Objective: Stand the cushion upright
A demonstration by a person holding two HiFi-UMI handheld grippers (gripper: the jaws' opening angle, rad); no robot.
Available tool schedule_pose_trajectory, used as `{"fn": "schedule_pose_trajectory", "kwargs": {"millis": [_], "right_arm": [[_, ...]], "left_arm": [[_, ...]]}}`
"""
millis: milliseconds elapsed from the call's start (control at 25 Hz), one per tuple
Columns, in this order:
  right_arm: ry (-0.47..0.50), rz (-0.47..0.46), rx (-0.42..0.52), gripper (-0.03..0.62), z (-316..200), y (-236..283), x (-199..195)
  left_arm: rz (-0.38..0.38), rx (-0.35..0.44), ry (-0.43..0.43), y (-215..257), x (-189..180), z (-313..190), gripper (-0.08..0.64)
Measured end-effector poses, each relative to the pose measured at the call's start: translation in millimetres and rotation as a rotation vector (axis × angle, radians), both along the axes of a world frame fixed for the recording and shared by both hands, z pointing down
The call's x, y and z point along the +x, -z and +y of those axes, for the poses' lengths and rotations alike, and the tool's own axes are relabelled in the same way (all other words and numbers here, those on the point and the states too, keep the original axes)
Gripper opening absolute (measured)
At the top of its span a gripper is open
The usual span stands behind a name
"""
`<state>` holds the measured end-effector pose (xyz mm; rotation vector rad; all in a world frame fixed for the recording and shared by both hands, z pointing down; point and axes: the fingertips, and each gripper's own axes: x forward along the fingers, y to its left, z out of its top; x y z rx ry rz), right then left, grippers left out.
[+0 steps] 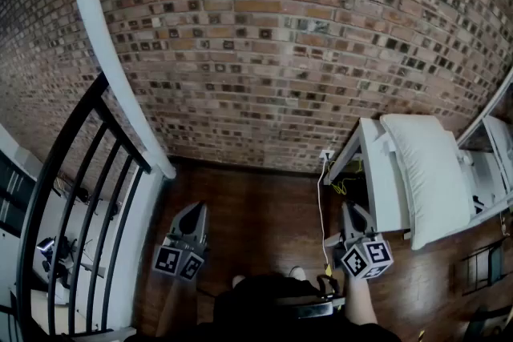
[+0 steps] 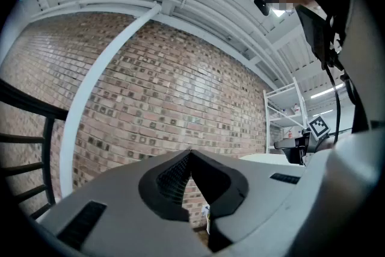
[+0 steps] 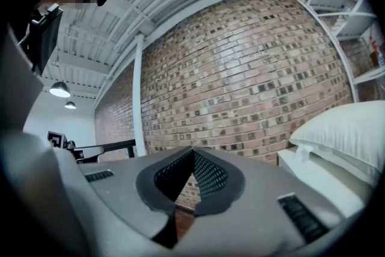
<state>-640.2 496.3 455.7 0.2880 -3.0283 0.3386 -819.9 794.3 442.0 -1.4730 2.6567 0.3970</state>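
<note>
White cushion (image 1: 433, 172) lies flat on the worktop (image 1: 378, 180); left hand-held gripper (image 1: 193, 210) and right hand-held gripper (image 1: 353, 212) are clenched empty, neither touching it, so standing it upright is not yet begun

Nothing you can actually read here: no words, brands or numbers anywhere. The closest you get is the black-and-white square markers (image 1: 178, 262) on the cubes of your left gripper (image 1: 195, 211) at about 7 o'clock and your right gripper (image 1: 351, 212) at about 5 o'clock in the head view. They're just patterns, no letters.
</note>
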Motion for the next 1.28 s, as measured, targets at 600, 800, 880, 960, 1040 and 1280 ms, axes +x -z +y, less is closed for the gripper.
{"fn": "schedule_pose_trajectory", "kwargs": {"millis": [600,800,880,960,1040,1280], "right_arm": [[-0.180,-0.147,0.020,0.005,-77.4,16.4,126.2],[-0.239,-0.158,0.050,0.005,-137.1,22.7,189.2],[-0.290,-0.171,0.051,0.005,-158.0,20.5,224.9],[-0.346,-0.183,0.051,0.005,-178.0,17.2,265.1],[-0.395,-0.184,0.051,0.005,-195.6,13.7,304.5],[-0.642,-0.141,0.020,0.005,-225.7,-4.3,439.7]], "left_arm": [[-0.076,-0.020,-0.191,17.3,56.8,-128.8,0.002],[-0.078,-0.006,-0.260,30.8,110.6,-200.8,0.002],[-0.066,-0.006,-0.306,30.2,135.6,-228.6,0.002],[-0.063,-0.013,-0.350,26.5,161.3,-257.9,0.002],[-0.066,-0.009,-0.392,26.4,184.8,-289.8,0.002],[-0.053,0.004,-0.606,25.2,273.7,-382.4,0.002]]}}
